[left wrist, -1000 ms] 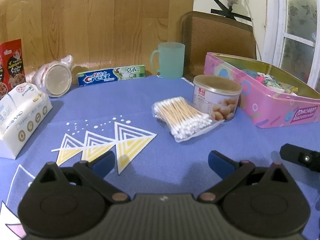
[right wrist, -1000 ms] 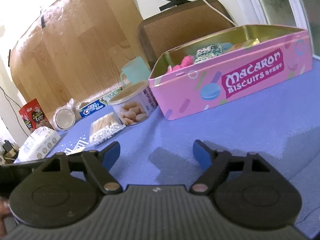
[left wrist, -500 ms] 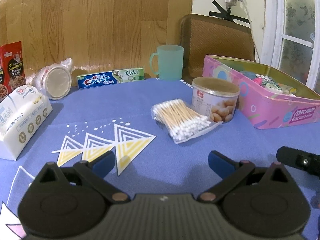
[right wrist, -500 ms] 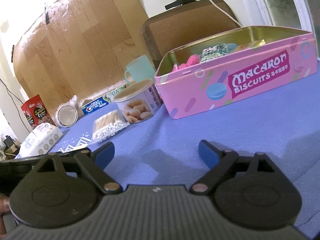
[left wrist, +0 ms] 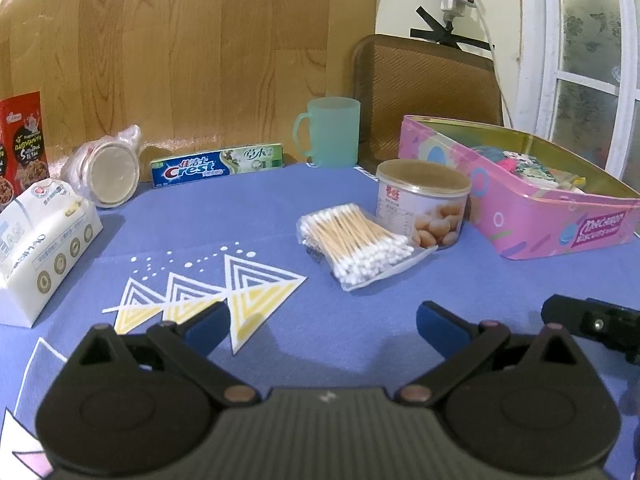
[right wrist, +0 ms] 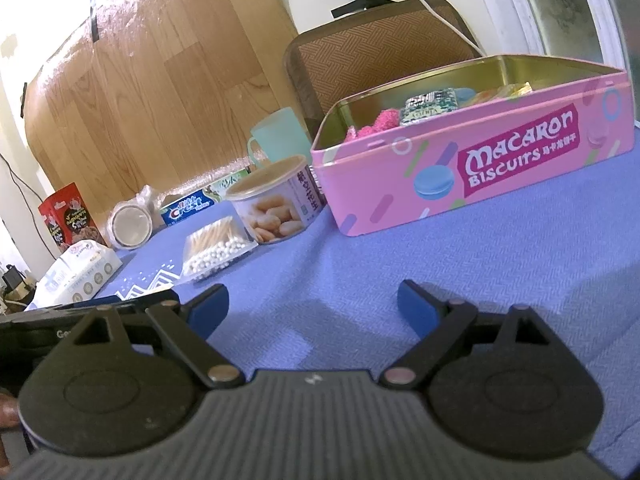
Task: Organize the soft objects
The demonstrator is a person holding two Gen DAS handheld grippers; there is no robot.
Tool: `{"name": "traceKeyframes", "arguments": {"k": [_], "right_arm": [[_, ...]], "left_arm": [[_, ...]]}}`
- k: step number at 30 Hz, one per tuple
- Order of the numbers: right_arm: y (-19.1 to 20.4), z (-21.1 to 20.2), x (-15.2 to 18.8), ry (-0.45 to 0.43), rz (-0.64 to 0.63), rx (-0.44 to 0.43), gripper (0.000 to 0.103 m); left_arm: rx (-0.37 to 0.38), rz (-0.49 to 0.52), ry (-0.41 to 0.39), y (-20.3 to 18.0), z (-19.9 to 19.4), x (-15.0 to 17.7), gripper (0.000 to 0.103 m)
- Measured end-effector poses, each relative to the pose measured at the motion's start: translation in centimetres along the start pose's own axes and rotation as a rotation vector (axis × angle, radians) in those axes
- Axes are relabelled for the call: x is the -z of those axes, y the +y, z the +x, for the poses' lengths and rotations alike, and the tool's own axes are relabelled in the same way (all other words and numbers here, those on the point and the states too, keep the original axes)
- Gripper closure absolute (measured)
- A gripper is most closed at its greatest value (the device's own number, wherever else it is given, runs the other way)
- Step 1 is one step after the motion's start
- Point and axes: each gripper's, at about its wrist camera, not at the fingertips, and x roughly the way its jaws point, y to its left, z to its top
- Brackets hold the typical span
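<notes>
- right gripper [right wrist: 312, 304] fingers have just been opening, now spread, nothing between them; left gripper [left wrist: 322, 322] spread too, empty.
- pink macaron tin [right wrist: 480, 168] ahead-right of the right fingers holds soft items.
- tissue pack [left wrist: 36, 248] lies far left of the left fingers: likely next, so pinch its middle gently.

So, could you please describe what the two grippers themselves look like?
Both match. The left gripper has a dark grey ribbed body with a small pale mark at its centre, two round black housings, and black linkage arms on copper-coloured rivets ending in blue pads. The right gripper is the same build, with blue pads. No cables or sleeves show.
</notes>
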Motion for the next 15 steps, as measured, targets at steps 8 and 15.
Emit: {"name": "traceKeyframes", "arguments": {"k": [8,15], "right_arm": [[0.13,-0.02,0.02,0.0,-0.004,0.006,0.01],[0.25,-0.04,0.09,-0.001,-0.009,0.013,0.01]], "left_arm": [[0.011,0.013,-0.006,-0.21,-0.14,0.08,0.0],[0.006,0.037,-0.032,-0.74,-0.57,0.2,0.0]]}}
